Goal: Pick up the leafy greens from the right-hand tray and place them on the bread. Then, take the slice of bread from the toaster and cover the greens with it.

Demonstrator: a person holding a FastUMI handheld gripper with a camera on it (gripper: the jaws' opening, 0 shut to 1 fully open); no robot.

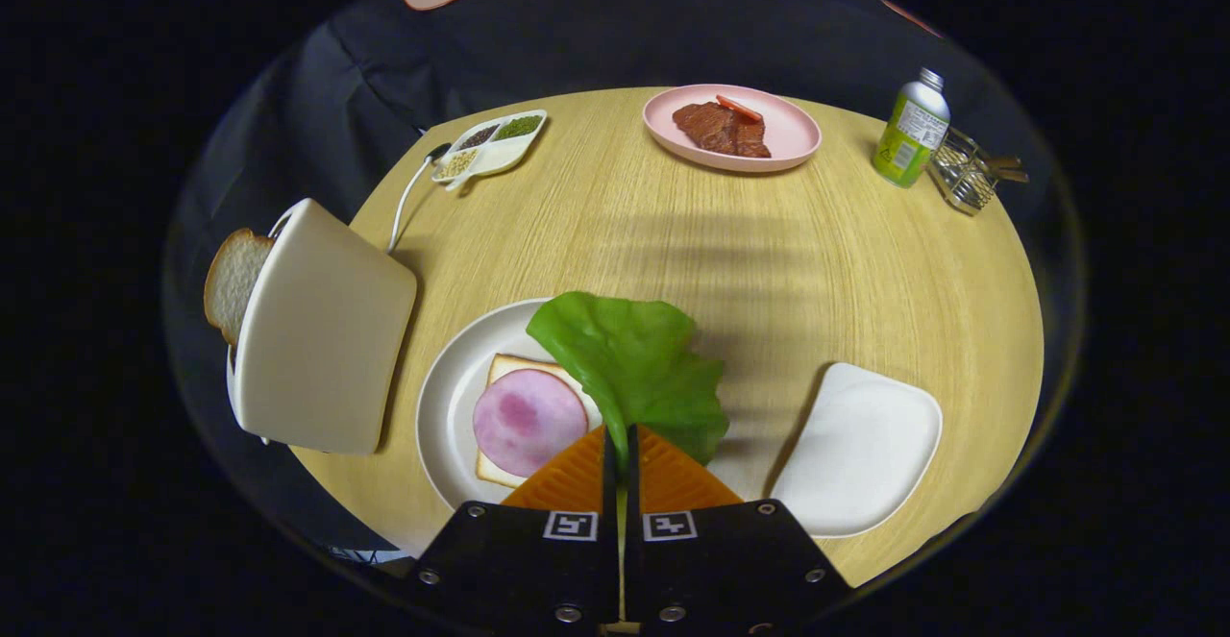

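The gripper (622, 445) is closed on the greens (634, 368), both fingers pinching the leaf's stem end so that the leaf fans out just ahead of the tips toward 12 o'clock. Under and beside the leaf, at about 11 o'clock from the fingertips, the plate (452, 397) carries the bread (502, 368) with a round slice of ham (528, 418) lying on it; the leaf's left edge overlaps the bread's right side, though whether it touches the bread cannot be told. At 3 o'clock from the fingers sits the white tray (860, 445), bare. At 9 to 10 o'clock stands the toaster (322, 330), with a slice (233, 281) sticking out of its far side and a cord (408, 190) running away from it. Farther off on the table (769, 262), a spice dish (490, 144) lies at 11 o'clock, a pink plate (790, 133) with meat (721, 128) at 12 to 1 o'clock, and a bottle (911, 130) next to a wire basket (964, 171) at 2 o'clock.
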